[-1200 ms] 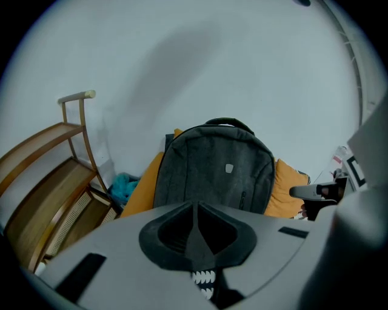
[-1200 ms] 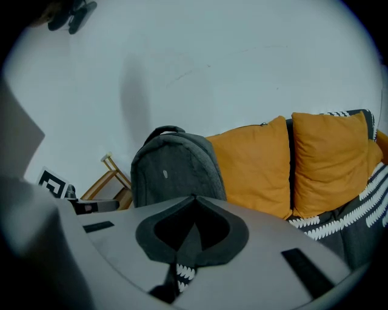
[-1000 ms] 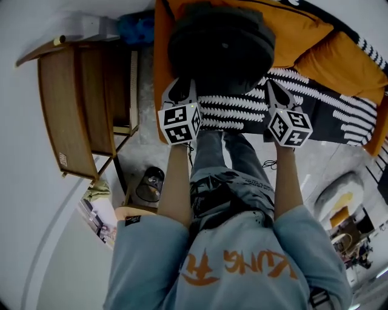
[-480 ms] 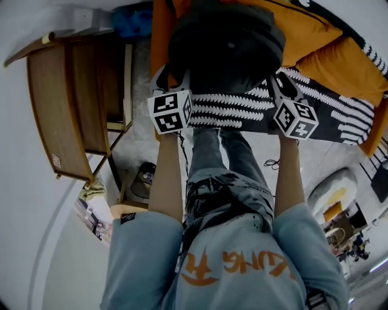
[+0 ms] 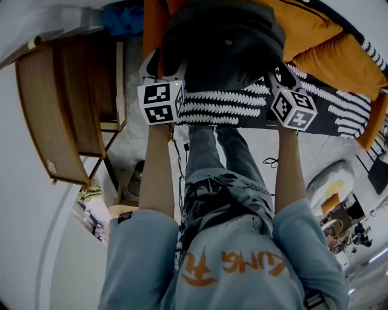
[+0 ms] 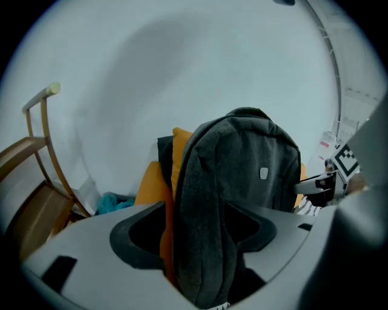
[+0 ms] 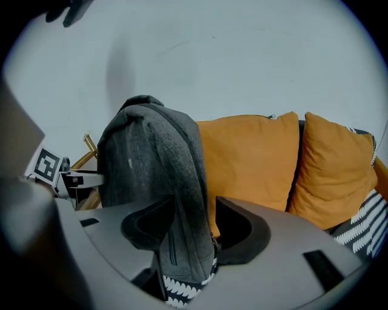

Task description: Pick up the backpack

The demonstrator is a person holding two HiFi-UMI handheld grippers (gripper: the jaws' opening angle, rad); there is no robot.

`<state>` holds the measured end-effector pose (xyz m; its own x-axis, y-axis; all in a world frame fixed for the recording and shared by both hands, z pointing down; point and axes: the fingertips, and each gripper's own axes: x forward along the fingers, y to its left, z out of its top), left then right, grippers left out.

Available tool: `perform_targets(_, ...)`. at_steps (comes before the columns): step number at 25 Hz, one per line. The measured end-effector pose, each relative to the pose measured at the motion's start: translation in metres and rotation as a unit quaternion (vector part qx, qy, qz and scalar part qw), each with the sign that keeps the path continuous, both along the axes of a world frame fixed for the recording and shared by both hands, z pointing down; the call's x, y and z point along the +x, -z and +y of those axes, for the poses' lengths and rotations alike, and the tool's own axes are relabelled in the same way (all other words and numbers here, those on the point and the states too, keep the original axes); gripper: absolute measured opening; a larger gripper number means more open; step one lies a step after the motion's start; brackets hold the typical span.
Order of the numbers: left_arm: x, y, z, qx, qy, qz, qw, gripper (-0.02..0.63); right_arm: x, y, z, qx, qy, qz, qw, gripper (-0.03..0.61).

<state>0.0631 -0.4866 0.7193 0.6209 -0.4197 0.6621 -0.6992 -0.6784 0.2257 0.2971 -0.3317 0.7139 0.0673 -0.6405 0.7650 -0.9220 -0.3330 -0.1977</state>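
A dark grey backpack (image 5: 224, 42) stands upright on the sofa against an orange cushion (image 5: 303, 24). My left gripper (image 5: 156, 63) is at its left side and my right gripper (image 5: 277, 75) at its right side. In the left gripper view the backpack's (image 6: 242, 175) side edge runs between the jaws of the left gripper (image 6: 200, 233), with orange showing in a gap beside it. In the right gripper view the other edge of the backpack (image 7: 151, 157) lies between the jaws of the right gripper (image 7: 197, 233), again with a gap. Both pairs of jaws have just been opening and stand open.
A black-and-white patterned blanket (image 5: 242, 109) covers the sofa seat under the backpack. More orange cushions (image 7: 333, 169) line the sofa back. A wooden chair (image 5: 60, 115) stands to the left, with a blue cloth (image 5: 124, 18) behind it. The person's legs are below the grippers.
Both grippers have moved forward along the backpack's sides, and the left one has also shifted left. The backpack stays on the sofa.
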Motion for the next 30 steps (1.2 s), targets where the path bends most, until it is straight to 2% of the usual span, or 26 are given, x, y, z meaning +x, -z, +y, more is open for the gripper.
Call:
perform_targets(5, 0.012, -0.011, -0.001, -0.03, -0.018, 0.015, 0.9993, 0.305, 0.0, -0.005, -0.008, -0.001, 0.005, 0.001, 1.0, 0.217)
perform_targets(15, 0.017, -0.026, -0.008, -0.038, -0.01, 0.011, 0.9992, 0.3, -0.006, -0.028, -0.018, -0.024, 0.009, -0.006, 1.0, 0.225)
perform_targets(19, 0.019, -0.021, -0.001, -0.036, 0.003, -0.007, 0.9993, 0.233, -0.008, -0.027, -0.016, -0.039, -0.013, -0.008, 0.999, 0.163)
perform_targets(24, 0.012, -0.012, 0.011, -0.049, 0.01, -0.017, 0.9986, 0.195, -0.017, -0.022, -0.006, -0.042, -0.03, -0.026, 0.998, 0.105)
perform_targets(30, 0.004, 0.001, 0.029, -0.055, 0.023, -0.021, 0.998, 0.179, -0.025, -0.01, 0.008, -0.043, -0.056, -0.03, 0.997, 0.089)
